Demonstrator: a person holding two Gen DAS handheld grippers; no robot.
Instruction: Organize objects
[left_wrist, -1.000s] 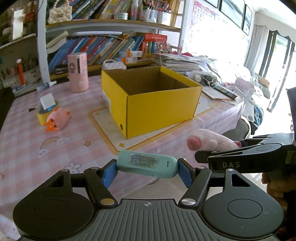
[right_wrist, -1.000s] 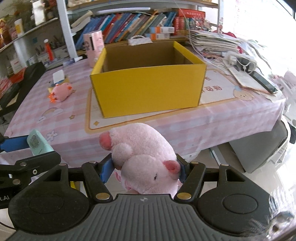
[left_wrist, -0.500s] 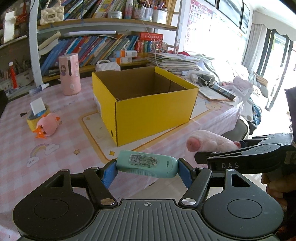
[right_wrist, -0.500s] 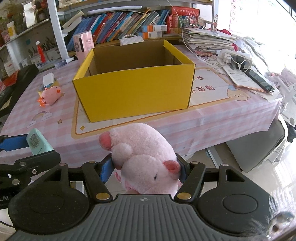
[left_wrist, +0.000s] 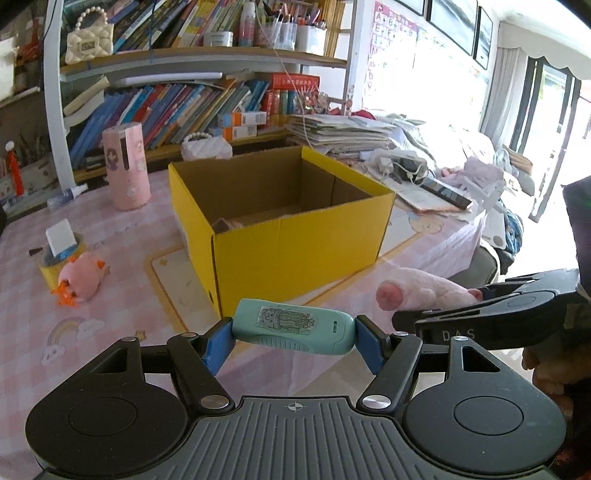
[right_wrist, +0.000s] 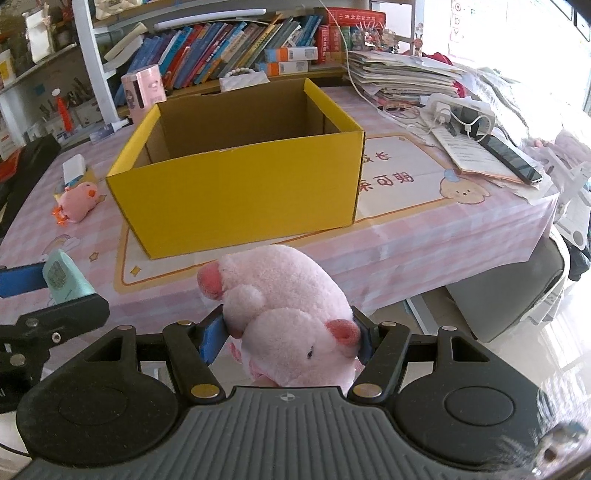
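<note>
My left gripper (left_wrist: 293, 341) is shut on a teal oblong device (left_wrist: 293, 325) with a sticker, held crosswise between the blue pads. My right gripper (right_wrist: 288, 338) is shut on a pink plush pig (right_wrist: 284, 306), whose snout points up and left. Both hang in front of the table's near edge. An open yellow cardboard box (left_wrist: 295, 240) (right_wrist: 236, 199) stands on the pink checked table ahead of both grippers; something small lies on its floor at the near left. The right gripper with the pig (left_wrist: 421, 293) shows at the right of the left wrist view.
A small pink plush (left_wrist: 83, 277) lies left of the box beside a yellow tape roll with a white card (left_wrist: 61, 240). A pink cylinder (left_wrist: 127, 166) stands behind. Papers, a charger and a phone (right_wrist: 513, 158) crowd the right. A bookshelf (left_wrist: 184, 107) backs the table.
Both grippers have shifted sideways, so the box now sits further left in the right wrist view and further right in the left one. Both grips are unchanged.
</note>
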